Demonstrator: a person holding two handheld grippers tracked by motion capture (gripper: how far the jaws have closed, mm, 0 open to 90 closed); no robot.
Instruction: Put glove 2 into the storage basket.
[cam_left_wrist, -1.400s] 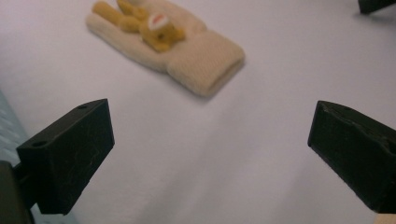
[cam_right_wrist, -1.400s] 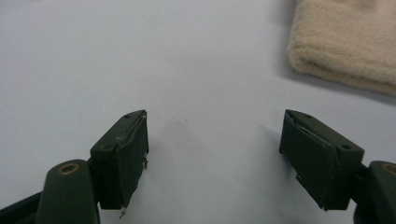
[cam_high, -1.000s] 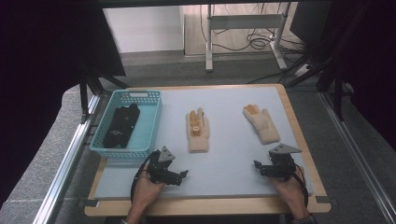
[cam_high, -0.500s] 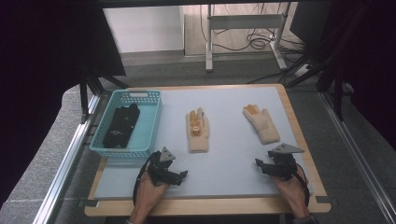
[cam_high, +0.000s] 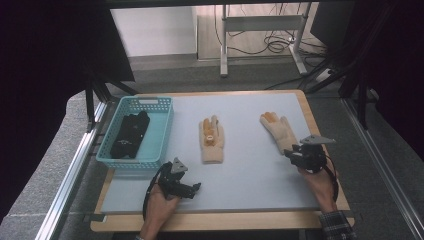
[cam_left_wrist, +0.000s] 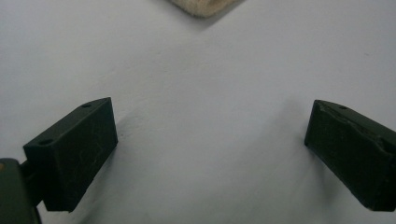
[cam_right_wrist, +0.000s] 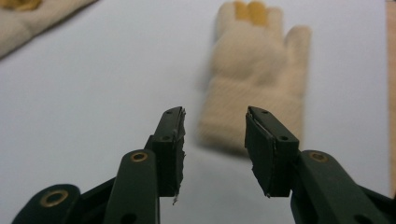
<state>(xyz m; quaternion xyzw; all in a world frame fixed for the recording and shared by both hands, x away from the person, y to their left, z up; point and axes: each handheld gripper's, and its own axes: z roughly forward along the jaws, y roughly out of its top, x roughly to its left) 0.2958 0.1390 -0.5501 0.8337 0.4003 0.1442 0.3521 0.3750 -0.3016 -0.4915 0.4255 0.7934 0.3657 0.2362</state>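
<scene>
Two cream knit gloves with yellow fingertips lie on the pale grey table top (cam_high: 250, 175). One glove (cam_high: 212, 140) rests at the middle, the other glove (cam_high: 278, 130) (cam_right_wrist: 254, 88) at the right. My right gripper (cam_high: 292, 155) (cam_right_wrist: 214, 140) hovers just short of the right glove's cuff. Its jaws have just been closing and stand partly open with nothing between them. My left gripper (cam_high: 195, 187) (cam_left_wrist: 210, 149) sits low at the front left, jaws wide open over bare table, with the cuff of the middle glove (cam_left_wrist: 203, 7) ahead of it.
A light blue basket (cam_high: 159, 131) at the left holds a dark folded item (cam_high: 131, 132). The table's wooden rim (cam_high: 220, 220) runs along the front and right side. A metal rail (cam_high: 75, 165) borders the left.
The right hand has moved up the table toward the right glove's cuff and lifted a little, and its jaws have narrowed. The left hand has stayed put.
</scene>
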